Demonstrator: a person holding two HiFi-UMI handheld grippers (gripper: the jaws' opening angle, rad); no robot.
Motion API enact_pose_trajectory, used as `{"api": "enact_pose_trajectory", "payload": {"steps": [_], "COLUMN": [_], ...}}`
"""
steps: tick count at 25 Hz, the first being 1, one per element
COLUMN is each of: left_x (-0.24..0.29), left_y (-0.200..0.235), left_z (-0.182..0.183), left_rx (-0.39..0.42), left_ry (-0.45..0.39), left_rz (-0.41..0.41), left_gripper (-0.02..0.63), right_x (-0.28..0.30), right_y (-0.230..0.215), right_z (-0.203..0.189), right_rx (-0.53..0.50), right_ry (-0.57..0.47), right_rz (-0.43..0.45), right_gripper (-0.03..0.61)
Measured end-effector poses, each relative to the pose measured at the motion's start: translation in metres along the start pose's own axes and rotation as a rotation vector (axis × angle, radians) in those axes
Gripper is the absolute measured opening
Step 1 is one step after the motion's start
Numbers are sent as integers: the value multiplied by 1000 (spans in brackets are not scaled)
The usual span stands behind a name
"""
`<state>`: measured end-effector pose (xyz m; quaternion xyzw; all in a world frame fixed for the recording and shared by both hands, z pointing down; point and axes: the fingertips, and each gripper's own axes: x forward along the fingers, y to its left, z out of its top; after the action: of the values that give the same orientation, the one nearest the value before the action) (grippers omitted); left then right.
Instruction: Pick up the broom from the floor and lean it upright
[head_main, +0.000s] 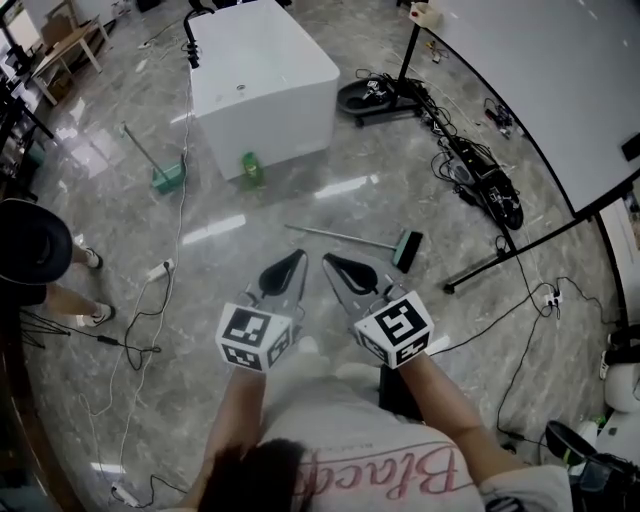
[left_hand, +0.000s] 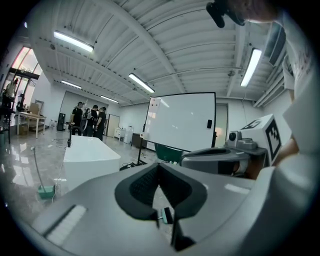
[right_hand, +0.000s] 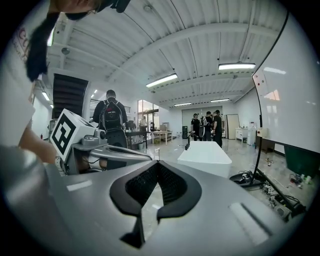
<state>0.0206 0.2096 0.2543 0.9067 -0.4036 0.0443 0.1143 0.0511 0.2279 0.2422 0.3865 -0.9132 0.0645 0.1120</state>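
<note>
Your left gripper (head_main: 283, 272) and right gripper (head_main: 350, 272) hover side by side, each with its jaws pressed together on nothing. Just beyond them, slightly right, the broom (head_main: 345, 237) lies flat on the glossy grey marbled floor (head_main: 262, 212), a thin pale handle with a dark green head at its right end.

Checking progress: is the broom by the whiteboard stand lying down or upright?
Lying down: the broom stretches flat across the floor, leaning on nothing.

The head view looks steeply down; both gripper views face nearly level, all sharing the white tub (head_main: 265, 85).
</note>
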Motion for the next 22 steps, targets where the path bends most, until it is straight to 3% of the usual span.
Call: {"api": "enact_pose_trajectory", "payload": {"steps": [15, 22], "left_x": [35, 77], "left_y": [70, 104], "left_z": [-7, -5], "left_rx": [-85, -64], "left_ry": [21, 52], "left_rz": [24, 45], "left_gripper": [-2, -2], "right_x": [57, 98], "right_y": [-38, -79], "right_z": [-12, -15], "right_rx": [28, 67], "right_ry": [85, 103], "right_rz": [-7, 5], "right_gripper": [2, 2]}}
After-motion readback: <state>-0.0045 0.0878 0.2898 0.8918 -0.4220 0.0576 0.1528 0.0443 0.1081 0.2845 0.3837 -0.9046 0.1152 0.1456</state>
